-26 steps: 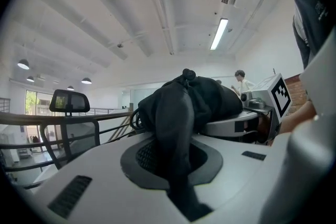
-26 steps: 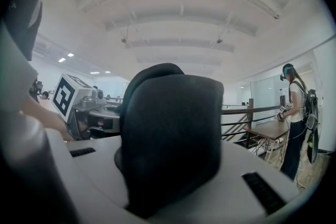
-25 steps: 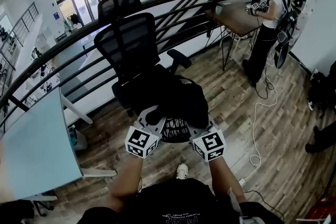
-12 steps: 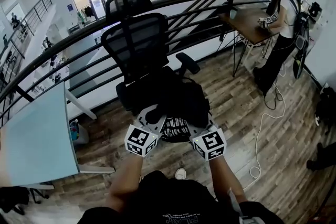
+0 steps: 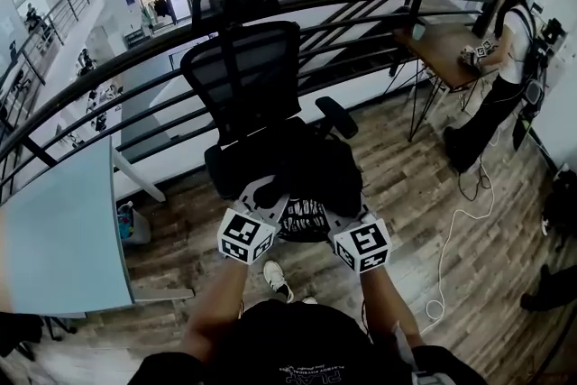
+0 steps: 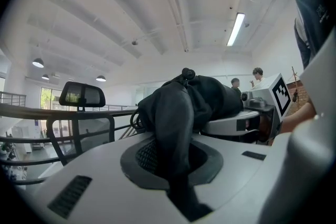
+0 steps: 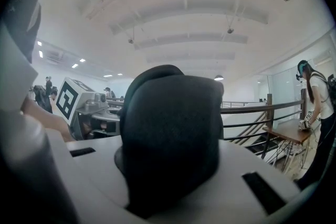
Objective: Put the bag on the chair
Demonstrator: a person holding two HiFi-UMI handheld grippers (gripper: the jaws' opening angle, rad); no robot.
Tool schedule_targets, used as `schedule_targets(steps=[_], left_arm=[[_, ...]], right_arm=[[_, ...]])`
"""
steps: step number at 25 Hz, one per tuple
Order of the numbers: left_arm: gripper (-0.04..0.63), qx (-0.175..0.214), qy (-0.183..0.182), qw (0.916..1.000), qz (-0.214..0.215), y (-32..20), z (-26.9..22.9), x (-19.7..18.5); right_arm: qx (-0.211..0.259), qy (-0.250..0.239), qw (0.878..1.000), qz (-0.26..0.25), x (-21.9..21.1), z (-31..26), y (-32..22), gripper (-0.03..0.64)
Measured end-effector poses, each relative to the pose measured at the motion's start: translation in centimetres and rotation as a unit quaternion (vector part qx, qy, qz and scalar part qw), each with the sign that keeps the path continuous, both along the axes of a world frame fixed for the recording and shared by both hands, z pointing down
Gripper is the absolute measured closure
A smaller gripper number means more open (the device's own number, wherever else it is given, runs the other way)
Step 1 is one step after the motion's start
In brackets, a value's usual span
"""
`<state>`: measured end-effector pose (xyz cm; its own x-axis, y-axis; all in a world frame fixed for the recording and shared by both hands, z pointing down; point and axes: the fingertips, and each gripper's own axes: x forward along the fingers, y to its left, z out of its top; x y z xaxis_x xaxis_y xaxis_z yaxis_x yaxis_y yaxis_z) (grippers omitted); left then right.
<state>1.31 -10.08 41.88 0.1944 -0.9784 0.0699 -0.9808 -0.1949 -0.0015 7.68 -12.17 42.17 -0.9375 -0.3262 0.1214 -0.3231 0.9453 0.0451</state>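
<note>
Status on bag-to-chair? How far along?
Done: the black bag is picked up. The left tool is shut on a strap and the right tool on a padded part. In hand: the bag is carried up against the office chair, overlapping it in the head view. Left: set it down and release. Whether it rests there yet is unclear.

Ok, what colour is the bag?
Black, with no pattern that I can see. The bag shows best in the head view.
</note>
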Motion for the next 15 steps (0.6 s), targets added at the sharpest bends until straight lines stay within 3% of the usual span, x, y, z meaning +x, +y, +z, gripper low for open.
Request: schedule_targets(steps=[15], left_arm=[[0.548,-0.013,0.016,0.9994,-0.028,-6.3,1.8,-13.9]], right_arm=[[-0.013,0.019,0.999,-0.032,-14.0,1.7,-6.6,0.584]])
